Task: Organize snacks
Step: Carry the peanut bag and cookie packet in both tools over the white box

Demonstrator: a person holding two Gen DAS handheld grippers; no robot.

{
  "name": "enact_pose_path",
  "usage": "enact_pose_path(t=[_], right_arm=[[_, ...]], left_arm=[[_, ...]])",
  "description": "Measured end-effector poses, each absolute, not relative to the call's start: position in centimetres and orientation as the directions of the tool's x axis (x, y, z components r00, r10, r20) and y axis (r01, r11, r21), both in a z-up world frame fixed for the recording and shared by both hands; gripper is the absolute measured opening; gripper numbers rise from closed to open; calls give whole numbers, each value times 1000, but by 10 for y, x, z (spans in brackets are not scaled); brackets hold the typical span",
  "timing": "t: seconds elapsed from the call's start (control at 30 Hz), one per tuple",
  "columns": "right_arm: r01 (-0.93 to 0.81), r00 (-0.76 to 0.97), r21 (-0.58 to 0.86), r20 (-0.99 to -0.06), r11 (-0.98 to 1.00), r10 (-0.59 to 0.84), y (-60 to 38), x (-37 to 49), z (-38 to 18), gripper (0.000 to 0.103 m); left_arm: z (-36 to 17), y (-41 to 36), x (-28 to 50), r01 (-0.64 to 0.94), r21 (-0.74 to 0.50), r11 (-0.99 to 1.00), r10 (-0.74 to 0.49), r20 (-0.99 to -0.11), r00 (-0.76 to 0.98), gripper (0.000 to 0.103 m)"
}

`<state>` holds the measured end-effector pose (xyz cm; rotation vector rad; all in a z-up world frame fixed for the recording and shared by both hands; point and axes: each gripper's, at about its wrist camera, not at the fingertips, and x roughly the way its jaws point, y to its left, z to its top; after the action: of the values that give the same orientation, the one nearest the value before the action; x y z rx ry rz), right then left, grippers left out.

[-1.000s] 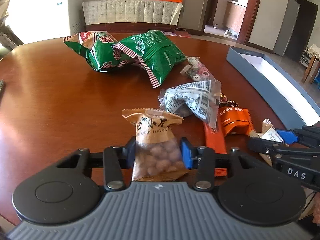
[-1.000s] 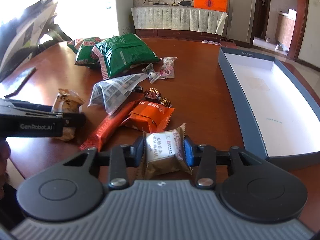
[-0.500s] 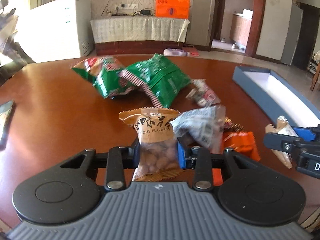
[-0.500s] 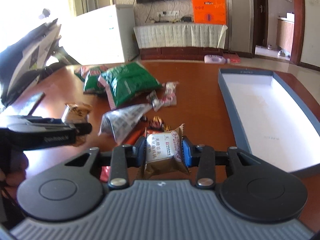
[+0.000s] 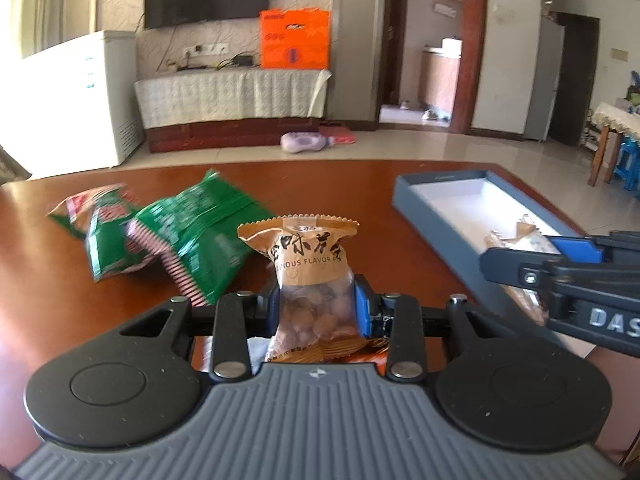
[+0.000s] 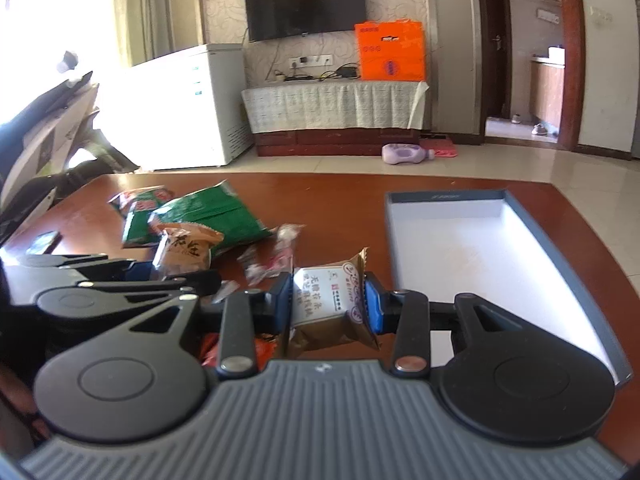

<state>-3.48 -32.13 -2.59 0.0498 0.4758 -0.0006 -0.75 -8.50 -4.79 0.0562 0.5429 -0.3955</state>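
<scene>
My left gripper (image 5: 316,307) is shut on a brown peanut packet (image 5: 310,276) and holds it upright above the brown table (image 5: 40,288); the packet also shows in the right wrist view (image 6: 182,250). My right gripper (image 6: 329,306) is shut on a small brown-and-white pastry packet (image 6: 330,308), lifted beside the near left wall of the blue-grey box (image 6: 568,264). In the left wrist view the right gripper (image 5: 560,268) hangs over the box (image 5: 436,216) with its packet (image 5: 520,240).
Two green snack bags (image 5: 192,240) lie at the table's far left, also in the right wrist view (image 6: 208,216). Small candies (image 6: 280,252) and an orange packet (image 6: 260,350) lie below the grippers. A dark flat object (image 6: 44,240) lies at the left edge.
Both grippers have risen with their packets and tilted up, so the room shows more. The right gripper has moved toward the box, and the left has followed to the right.
</scene>
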Motion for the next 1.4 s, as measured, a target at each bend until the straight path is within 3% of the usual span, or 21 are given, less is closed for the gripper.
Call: enact_pose_path(t=[0.77,0.97,1.4], right_arm=[[178,843,31,-521,983,-137,-408,-34,-47,41],[181,806,26,-577,983,-133,-415,-22,-63,41],[198,783,23,-605,980,-144,-423,-22,-70,41]], left_arm=[[-36,-219,6,547,-77,834,-514,-470,718,41],[-44,-267,21,580,-80,811,-538,-492,684,41],[-77,-328,59,614,-98,784,-552,-564,615,41]])
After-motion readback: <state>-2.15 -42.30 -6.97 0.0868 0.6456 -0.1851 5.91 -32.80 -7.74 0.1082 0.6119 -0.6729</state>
